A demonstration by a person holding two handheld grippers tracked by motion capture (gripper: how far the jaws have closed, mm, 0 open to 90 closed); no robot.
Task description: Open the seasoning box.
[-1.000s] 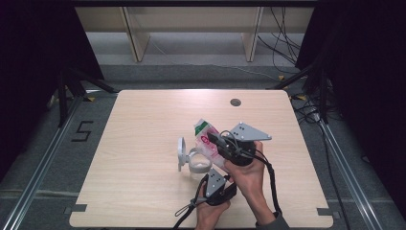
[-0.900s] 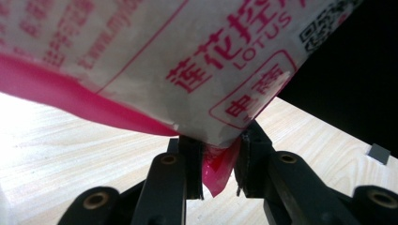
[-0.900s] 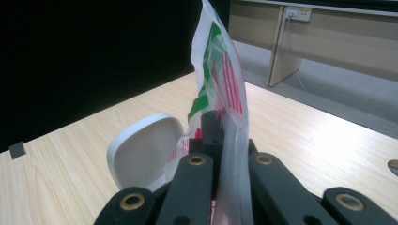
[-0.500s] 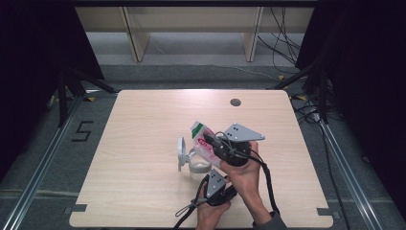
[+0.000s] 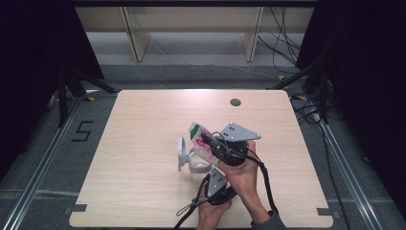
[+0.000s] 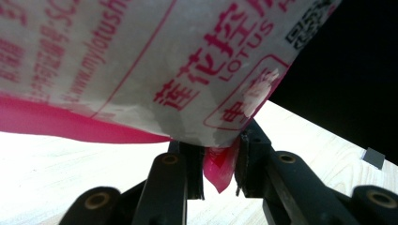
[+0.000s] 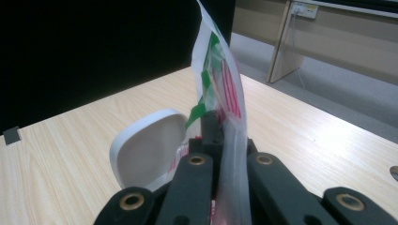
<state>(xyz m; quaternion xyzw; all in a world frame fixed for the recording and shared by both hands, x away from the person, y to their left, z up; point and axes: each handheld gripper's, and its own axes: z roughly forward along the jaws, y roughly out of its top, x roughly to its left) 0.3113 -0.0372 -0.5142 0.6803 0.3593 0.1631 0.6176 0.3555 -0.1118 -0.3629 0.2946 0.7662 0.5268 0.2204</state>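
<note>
A white plastic packet [image 5: 197, 135] with pink and green print is held up over the table's front middle. My right gripper [image 5: 208, 143] is shut on its side edge; in the right gripper view the film [image 7: 220, 84] rises upright from between the jaws of this gripper [image 7: 224, 143]. My left gripper [image 5: 214, 169] comes from below and is shut on the packet's pink lower corner [image 6: 219, 171]. In the left gripper view the printed face of the packet [image 6: 141, 65] hangs just above the left gripper [image 6: 220, 161].
A white round container [image 5: 194, 162] with its hinged lid [image 5: 181, 152] standing open sits on the table just left of the grippers; the lid [image 7: 145, 145] is close behind the packet. A dark round hole [image 5: 235, 102] marks the wooden table [image 5: 143, 124] at the back.
My right gripper and the packet have shifted a little to the left, closer to the container. The left gripper has barely moved.
</note>
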